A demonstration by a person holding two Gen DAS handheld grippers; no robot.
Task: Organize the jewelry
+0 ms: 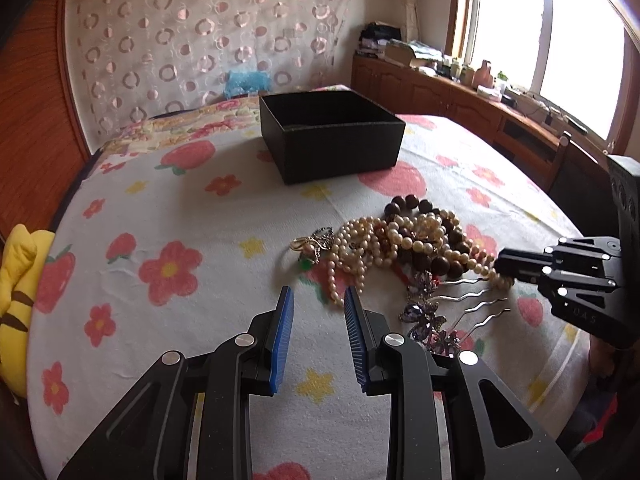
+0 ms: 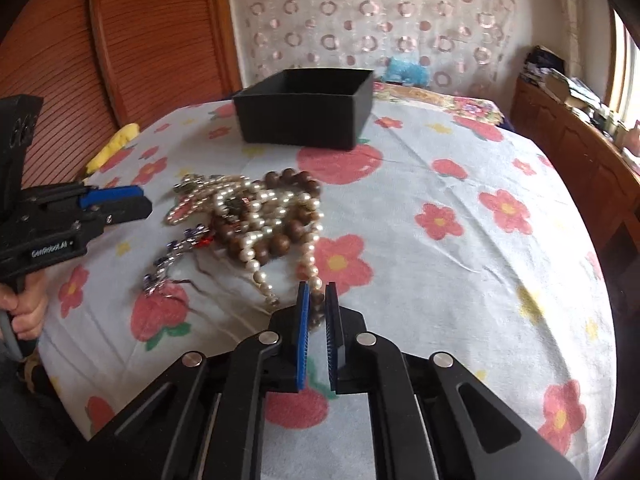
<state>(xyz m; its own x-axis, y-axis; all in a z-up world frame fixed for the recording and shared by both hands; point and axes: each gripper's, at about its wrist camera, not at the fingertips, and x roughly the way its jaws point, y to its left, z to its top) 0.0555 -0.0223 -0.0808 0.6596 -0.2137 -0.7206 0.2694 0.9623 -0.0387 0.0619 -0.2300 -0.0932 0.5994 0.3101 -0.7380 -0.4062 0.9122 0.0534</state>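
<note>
A tangled pile of jewelry lies on the flowered bedspread: pearl necklaces (image 1: 384,240) (image 2: 256,204), brown wooden beads (image 1: 440,264) (image 2: 280,240), gold rings (image 1: 310,242), purple crystal hairpins (image 1: 428,316) (image 2: 168,260). An open black box (image 1: 332,136) (image 2: 304,108) stands behind the pile. My left gripper (image 1: 319,294) is open and empty, just left of the pile. My right gripper (image 2: 318,288) is nearly shut around the end of a pearl strand (image 2: 310,270) at the pile's near edge; it also shows in the left wrist view (image 1: 505,270).
A yellow plush toy (image 1: 20,292) lies at the bed's left edge. A wooden headboard (image 2: 160,32) and a circle-patterned curtain (image 1: 208,32) are behind. A cluttered wooden cabinet (image 1: 460,88) runs under the window on the right.
</note>
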